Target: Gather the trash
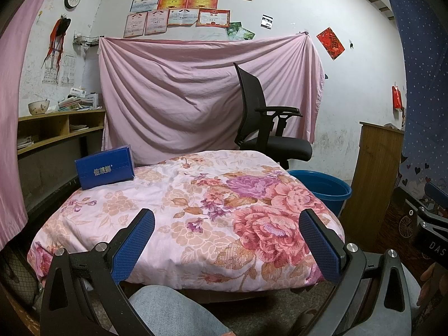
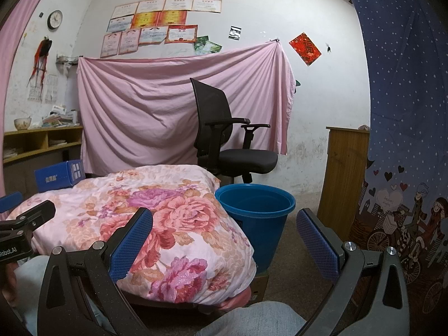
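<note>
While your left gripper [image 1: 226, 240] and right gripper [image 2: 224, 240] gape empty, collection awaits: seize the blue rectangular cardboard box [image 1: 105, 169] on the floral quilt [image 1: 196, 210]; destination, the blue plastic bucket [image 2: 254, 210].

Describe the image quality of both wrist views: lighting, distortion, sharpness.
Left wrist view: even indoor light, no glare; fisheye bends the walls and darkens the corners; blue box and left gripper sharp. Right wrist view: same soft light and curvature, blue bucket crisp, right gripper open and in focus, corners vignetted.
</note>
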